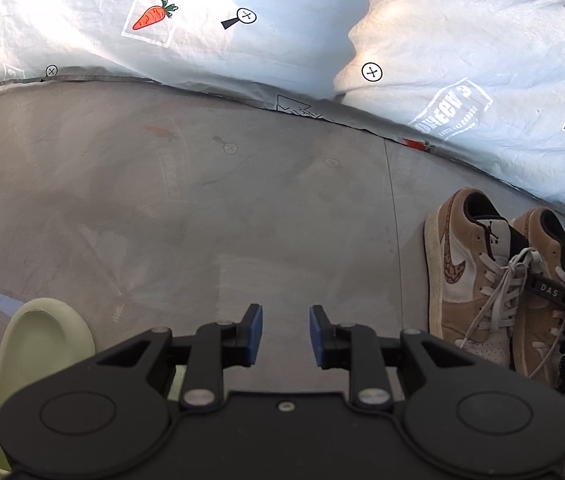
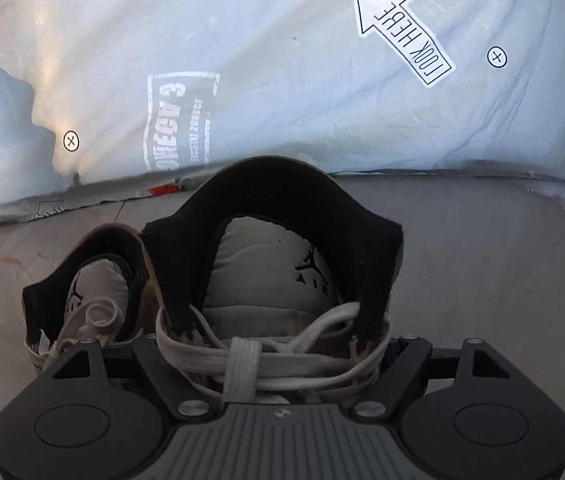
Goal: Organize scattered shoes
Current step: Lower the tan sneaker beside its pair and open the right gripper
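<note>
Straddling the tan sneaker, the right gripper's jaws stand wide around its laces.

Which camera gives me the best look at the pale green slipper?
Left wrist view: the pale green slipper lies on the floor at lower left, partly hidden behind the left gripper. The right wrist view doesn't show it.

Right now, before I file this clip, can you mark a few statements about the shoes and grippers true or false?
1. The two tan sneakers stand side by side. True.
2. The left gripper holds a slipper. False: its pads are empty; the pale green slipper lies beside it.
3. The right gripper straddles one sneaker's laces. True.
4. The sheet shows a blue carrot. False: it is orange.
</note>
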`<state>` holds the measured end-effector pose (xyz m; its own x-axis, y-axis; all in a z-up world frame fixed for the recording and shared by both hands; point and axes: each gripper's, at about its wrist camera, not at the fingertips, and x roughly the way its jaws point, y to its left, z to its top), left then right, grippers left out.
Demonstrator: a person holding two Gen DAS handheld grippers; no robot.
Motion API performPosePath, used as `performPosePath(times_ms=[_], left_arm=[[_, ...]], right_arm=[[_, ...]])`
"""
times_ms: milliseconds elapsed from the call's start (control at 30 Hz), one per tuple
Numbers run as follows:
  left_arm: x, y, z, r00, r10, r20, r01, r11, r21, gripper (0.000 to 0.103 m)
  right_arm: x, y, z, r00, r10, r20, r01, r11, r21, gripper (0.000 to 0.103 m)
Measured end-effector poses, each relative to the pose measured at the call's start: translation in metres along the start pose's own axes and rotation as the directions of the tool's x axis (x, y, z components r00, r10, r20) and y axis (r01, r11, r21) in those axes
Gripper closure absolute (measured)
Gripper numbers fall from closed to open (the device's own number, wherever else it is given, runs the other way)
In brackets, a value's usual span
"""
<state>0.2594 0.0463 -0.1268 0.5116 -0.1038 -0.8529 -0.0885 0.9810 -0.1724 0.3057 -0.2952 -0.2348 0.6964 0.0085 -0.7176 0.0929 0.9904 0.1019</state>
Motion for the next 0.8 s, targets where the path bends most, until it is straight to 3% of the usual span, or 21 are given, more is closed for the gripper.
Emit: performPosePath(times_ms=[333,800], left_arm=[[0.007,-0.002,-0.006,0.999,-0.006,-0.038,0.007,1.0,0.024,0.076],[0.008,0.002,-0.005,0.999,-0.013,-0.047,0.013,1.0,0.006,0.073]], right_arm=[[0.009,-0.011,0.008,0.997,0.061,-0.039,-0.057,0.992,0.112,0.02],[0.012,-0.01,0.015,0.993,0.06,-0.103,-0.052,0.996,0.076,0.017]])
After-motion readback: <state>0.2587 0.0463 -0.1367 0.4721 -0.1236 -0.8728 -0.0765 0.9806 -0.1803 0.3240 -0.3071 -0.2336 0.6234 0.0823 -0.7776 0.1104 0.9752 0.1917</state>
